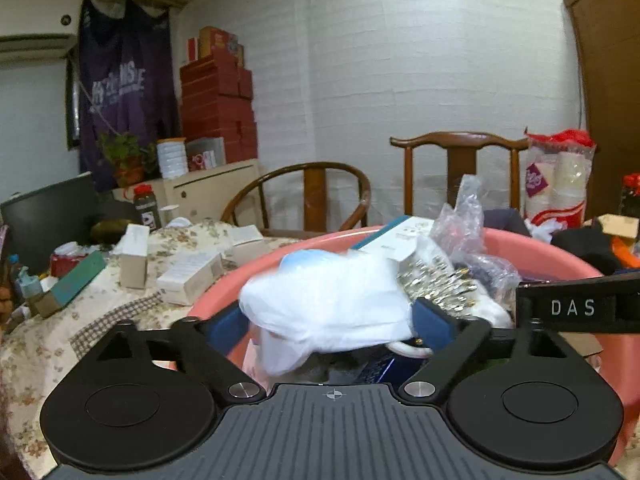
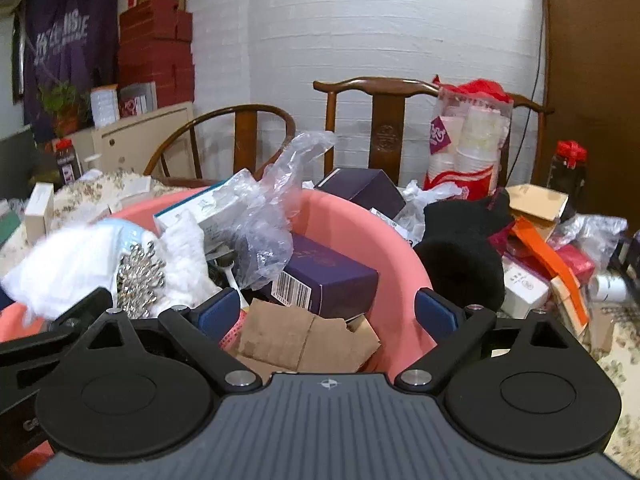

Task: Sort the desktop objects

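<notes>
Cluttered counter [image 1: 48, 344] w/ pink basin [image 2: 352, 224]; left gripper [image 1: 326, 324] & right gripper [image 2: 328, 312] both spread wide over basin, white cloth [image 1: 332, 300] loose between left's fingers.

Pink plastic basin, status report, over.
Both hand-held grippers open, empty: left, right. Pink plastic basin piled full. White soft bundle blurred between left fingers, not pinched.

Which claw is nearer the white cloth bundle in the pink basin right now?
Left. The left claw stands open with the white cloth bundle right between its fingers, over the pink basin. The right claw is open farther right, over cardboard scraps.
</notes>
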Action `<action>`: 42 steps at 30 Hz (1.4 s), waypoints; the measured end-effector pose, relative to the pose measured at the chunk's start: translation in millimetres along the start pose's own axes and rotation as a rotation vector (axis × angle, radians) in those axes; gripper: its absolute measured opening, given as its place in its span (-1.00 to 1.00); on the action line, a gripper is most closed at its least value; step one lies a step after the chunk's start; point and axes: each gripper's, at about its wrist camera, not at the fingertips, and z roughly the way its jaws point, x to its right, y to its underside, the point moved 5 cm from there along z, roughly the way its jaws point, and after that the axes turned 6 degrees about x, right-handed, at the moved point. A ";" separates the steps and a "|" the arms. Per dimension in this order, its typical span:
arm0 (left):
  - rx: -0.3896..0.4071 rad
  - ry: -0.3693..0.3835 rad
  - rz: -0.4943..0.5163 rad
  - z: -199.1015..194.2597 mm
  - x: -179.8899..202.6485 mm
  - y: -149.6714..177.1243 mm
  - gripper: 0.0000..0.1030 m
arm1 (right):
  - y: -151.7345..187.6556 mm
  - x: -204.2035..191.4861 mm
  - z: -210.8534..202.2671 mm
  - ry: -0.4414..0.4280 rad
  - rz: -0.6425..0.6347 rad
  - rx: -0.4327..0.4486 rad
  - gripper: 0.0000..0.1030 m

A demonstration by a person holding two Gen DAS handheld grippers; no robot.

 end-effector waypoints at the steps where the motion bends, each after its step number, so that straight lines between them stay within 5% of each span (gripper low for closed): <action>1: 0.009 0.005 -0.004 -1.3 -0.8 0.1 0.99 | -0.4 2.8 0.4 -0.004 0.018 0.003 0.90; 4: 0.025 0.019 -0.001 -4.7 -0.3 0.5 1.00 | -2.3 11.2 -0.2 -0.060 0.072 0.030 0.98; 9: 0.009 0.019 0.013 -3.9 3.0 -0.4 1.00 | -4.5 25.7 -6.8 -0.399 0.248 0.064 0.99; 23: -0.017 0.076 0.014 -15.2 2.1 -8.3 1.00 | -11.3 10.3 -10.9 -0.125 -0.038 0.000 0.99; 42: 0.028 0.159 -0.098 -105.0 -10.0 -14.5 1.00 | -6.1 26.2 -128.2 -0.177 -0.064 0.158 0.99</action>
